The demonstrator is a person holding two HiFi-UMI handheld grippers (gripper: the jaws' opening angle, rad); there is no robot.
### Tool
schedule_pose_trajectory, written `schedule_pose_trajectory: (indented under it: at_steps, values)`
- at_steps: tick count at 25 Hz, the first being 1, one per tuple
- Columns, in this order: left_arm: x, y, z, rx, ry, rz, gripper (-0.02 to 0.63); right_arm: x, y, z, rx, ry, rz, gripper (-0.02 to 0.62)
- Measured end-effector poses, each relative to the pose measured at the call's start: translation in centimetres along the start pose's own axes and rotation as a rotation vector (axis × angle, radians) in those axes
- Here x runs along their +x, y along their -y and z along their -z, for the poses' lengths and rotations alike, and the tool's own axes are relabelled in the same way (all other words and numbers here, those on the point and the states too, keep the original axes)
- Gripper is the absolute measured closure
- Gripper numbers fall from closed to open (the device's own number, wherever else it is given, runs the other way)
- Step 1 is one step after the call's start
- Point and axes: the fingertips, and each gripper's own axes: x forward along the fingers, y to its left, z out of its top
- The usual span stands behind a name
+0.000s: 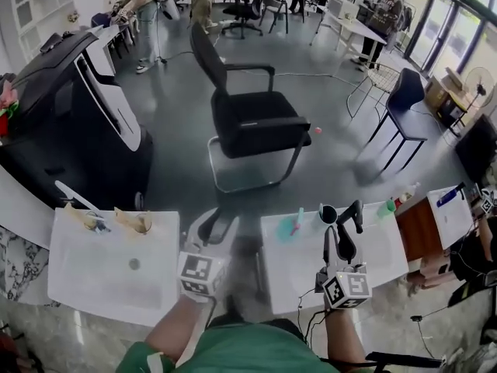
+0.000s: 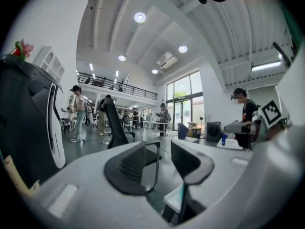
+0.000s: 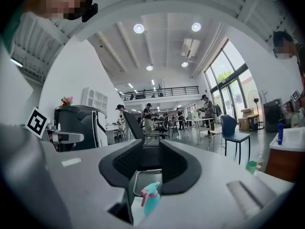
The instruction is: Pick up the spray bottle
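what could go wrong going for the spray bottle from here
1. The right claw looks shut. Unless it opens first, it would probably shove the spray bottle over rather than close around it.
2. The bottle seems to stand near the far edge of the white table, so a push forward might send it off.

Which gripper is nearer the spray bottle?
Right. The right gripper is over the table with the spray bottle, which sits just ahead to its left. The left gripper is over the gap between tables, farther off, bottle to its right.
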Motion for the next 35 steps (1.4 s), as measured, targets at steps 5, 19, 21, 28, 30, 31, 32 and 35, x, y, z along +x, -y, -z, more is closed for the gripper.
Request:
schedule_pose_trajectory:
  at_steps: [5, 19, 21, 28, 30, 31, 32, 35]
  values:
    - [1.7, -1.1, 2.5, -0.013, -0.057, -0.005, 0.446, 2.9, 1.2, 2.7, 0.014, -0.073, 0.004, 0.494]
    - [5.5, -0.3, 8.1, -0.009, -0.201, -0.090, 0.446, 8.6, 2.3, 12.0, 0.142, -0.226, -0.132, 0.437]
    - [5.5, -0.3, 9.0, -0.014, -0.220, -0.099, 0.446, 9.0, 1.9, 13.3, 0.152, -0.253, -0.148, 0.401]
    - [4.5, -2.0, 11.9, -0.044, -0.272, -0.138, 0.446, 11.0, 0.6, 17.6, 0.149, -0.352, -0.146, 0.288]
    - [4.2, -2.7, 12.5, -0.059, -0.283, -0.156, 0.446, 11.5, 0.6, 18.8, 0.141, -0.377, -0.138, 0.288]
    - [4.1, -3.0, 12.8, -0.066, -0.286, -0.164, 0.446, 11.7, 0.6, 19.2, 0.136, -0.387, -0.134, 0.288]
    - [4.0, -3.4, 13.2, -0.073, -0.288, -0.170, 0.446, 11.9, 0.6, 19.7, 0.132, -0.396, -0.129, 0.288]
    - [4.0, -4.3, 14.0, -0.089, -0.291, -0.178, 0.445, 12.8, 0.7, 20.7, 0.121, -0.413, -0.119, 0.288]
